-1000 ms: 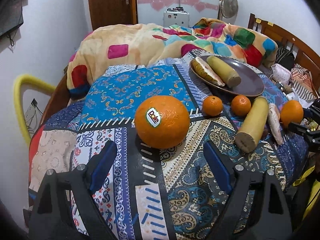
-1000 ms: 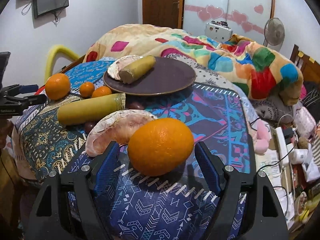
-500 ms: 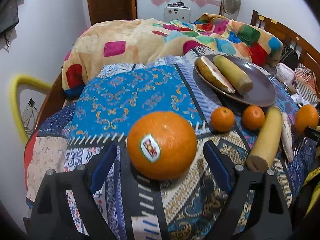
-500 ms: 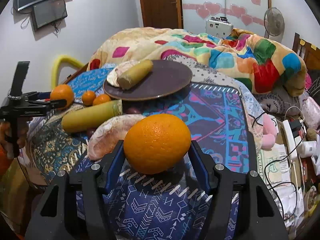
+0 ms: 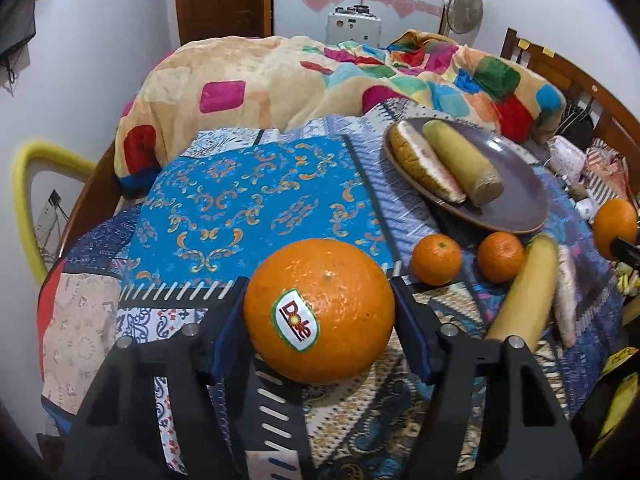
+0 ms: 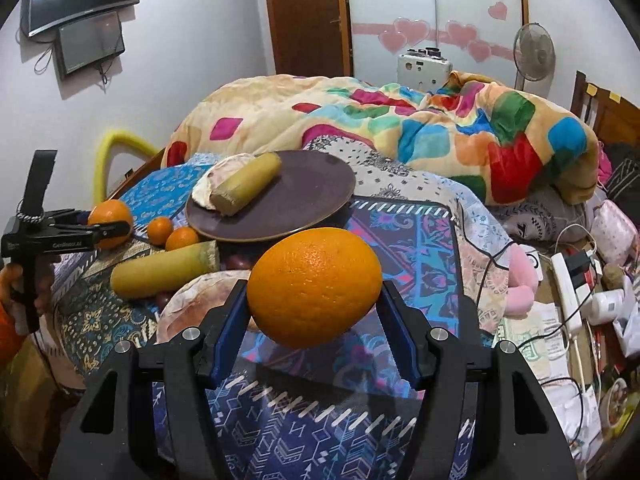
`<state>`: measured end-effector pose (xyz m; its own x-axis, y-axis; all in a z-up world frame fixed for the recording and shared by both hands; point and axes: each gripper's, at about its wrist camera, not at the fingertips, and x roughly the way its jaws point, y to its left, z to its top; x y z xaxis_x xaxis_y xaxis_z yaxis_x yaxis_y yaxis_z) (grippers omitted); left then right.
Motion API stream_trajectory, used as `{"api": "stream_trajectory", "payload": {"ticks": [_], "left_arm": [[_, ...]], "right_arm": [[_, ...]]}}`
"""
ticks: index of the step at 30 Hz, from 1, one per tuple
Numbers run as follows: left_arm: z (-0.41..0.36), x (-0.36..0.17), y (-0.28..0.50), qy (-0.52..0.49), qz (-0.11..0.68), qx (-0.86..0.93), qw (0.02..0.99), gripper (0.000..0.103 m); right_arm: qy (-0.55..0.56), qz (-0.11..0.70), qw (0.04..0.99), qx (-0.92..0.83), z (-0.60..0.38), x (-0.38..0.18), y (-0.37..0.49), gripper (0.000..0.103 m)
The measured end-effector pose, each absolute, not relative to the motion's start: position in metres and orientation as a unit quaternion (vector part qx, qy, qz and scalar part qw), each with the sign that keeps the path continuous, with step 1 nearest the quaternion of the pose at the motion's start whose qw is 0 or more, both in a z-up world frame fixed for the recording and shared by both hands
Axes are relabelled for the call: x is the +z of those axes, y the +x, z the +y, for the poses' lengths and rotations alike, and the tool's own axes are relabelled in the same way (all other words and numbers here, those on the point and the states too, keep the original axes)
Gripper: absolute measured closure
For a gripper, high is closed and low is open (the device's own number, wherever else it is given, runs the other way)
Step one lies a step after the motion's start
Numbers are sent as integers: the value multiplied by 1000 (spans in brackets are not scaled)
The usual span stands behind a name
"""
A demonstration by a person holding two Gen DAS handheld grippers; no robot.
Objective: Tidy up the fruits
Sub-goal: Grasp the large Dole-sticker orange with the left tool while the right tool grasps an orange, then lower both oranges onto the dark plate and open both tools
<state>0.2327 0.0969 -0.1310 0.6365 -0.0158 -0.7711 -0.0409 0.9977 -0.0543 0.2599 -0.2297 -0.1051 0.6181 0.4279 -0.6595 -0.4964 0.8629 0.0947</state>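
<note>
My left gripper (image 5: 320,320) is shut on a large orange with a Dole sticker (image 5: 320,310), low over the patterned cloth. My right gripper (image 6: 314,304) is shut on a plain large orange (image 6: 315,287) and holds it above the cloth. A dark purple plate (image 5: 516,196) carries a yellow cylinder fruit (image 5: 460,160) and a pale slice (image 5: 420,164). Two small oranges (image 5: 436,258) (image 5: 500,256), another yellow cylinder (image 5: 528,288) and a pale slice (image 5: 566,288) lie on the cloth near the plate. The plate also shows in the right wrist view (image 6: 304,200).
A colourful blanket (image 5: 360,76) is heaped at the back of the bed. A wooden headboard (image 5: 580,84) is at the right. A power strip and cables (image 6: 568,280) clutter the right side. A yellow chair back (image 5: 28,184) stands at the left.
Both grippers closed on their oranges. The right gripper lifted its orange off the cloth. The left gripper moved forward around the Dole orange.
</note>
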Motion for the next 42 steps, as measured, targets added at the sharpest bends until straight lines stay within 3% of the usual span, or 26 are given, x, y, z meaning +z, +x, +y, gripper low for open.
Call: {"api": "stream_trajectory", "payload": {"ticks": [21, 42], "left_arm": [[53, -55, 263, -11, 323, -35, 946, 36], [31, -70, 332, -3, 340, -45, 939, 36]], "right_arm": [[-37, 293, 919, 262, -205, -63, 307, 43], [-81, 358, 893, 260, -159, -93, 391, 43]]}}
